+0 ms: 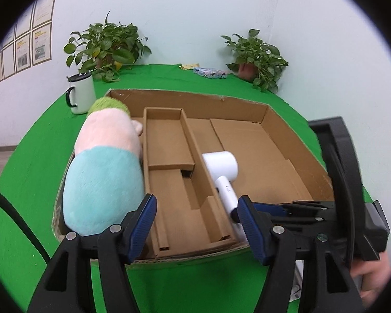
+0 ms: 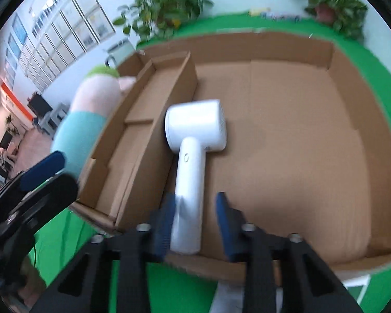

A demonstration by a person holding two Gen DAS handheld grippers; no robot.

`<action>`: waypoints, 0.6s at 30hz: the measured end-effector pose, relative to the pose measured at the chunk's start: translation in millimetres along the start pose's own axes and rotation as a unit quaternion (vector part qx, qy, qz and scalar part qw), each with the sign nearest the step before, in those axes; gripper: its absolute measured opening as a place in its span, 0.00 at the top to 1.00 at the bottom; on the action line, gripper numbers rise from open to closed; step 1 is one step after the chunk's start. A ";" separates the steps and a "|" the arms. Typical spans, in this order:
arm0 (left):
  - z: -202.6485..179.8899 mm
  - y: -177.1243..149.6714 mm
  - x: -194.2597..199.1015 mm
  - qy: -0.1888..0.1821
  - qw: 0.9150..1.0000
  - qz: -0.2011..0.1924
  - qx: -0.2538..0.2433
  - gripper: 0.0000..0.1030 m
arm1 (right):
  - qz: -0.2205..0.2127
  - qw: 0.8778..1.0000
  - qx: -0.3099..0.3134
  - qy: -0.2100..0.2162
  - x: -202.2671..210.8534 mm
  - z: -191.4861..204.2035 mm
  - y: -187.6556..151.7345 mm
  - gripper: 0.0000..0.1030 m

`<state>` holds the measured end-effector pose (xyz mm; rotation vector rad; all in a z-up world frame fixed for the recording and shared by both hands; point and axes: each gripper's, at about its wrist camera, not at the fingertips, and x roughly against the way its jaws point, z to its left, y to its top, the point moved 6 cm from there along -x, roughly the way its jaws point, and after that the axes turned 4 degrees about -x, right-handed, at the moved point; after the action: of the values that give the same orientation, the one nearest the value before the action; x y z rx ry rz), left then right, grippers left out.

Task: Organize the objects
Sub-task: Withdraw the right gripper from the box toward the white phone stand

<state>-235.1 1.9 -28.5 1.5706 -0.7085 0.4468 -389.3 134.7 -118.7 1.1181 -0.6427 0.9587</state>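
A white hair dryer lies in the large right compartment of a cardboard box, head away from me; it also shows in the left wrist view. My right gripper is open, its blue fingers on either side of the dryer's handle, one finger touching it. A plush toy, green, pink and light blue, lies in the box's left compartment. My left gripper is open and empty above the box's near edge, beside the plush.
A white mug with a black handle stands left of the box on the green table. Two potted plants and small packets stand at the back. The box has narrow cardboard dividers.
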 end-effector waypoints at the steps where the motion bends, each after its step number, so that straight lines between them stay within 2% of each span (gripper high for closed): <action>1: 2.2 -1.1 -0.3 0.001 1.000 0.001 0.001 0.38 | 0.006 1.000 -0.005 0.002 -4.6 0.5 0.5 0.78; 9: 9.4 -5.5 -0.8 -0.004 1.000 0.001 0.010 0.38 | 0.010 0.999 -0.041 0.020 -13.1 1.1 9.0 0.78; 18: 5.3 -6.8 -1.2 -0.007 1.000 0.001 0.005 0.38 | 0.024 0.999 -0.046 0.017 -12.1 9.7 -1.7 0.77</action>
<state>-232.1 -2.9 -35.0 1.5843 -0.7196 0.4413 -393.1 121.6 -126.4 1.0073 -0.6809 0.9780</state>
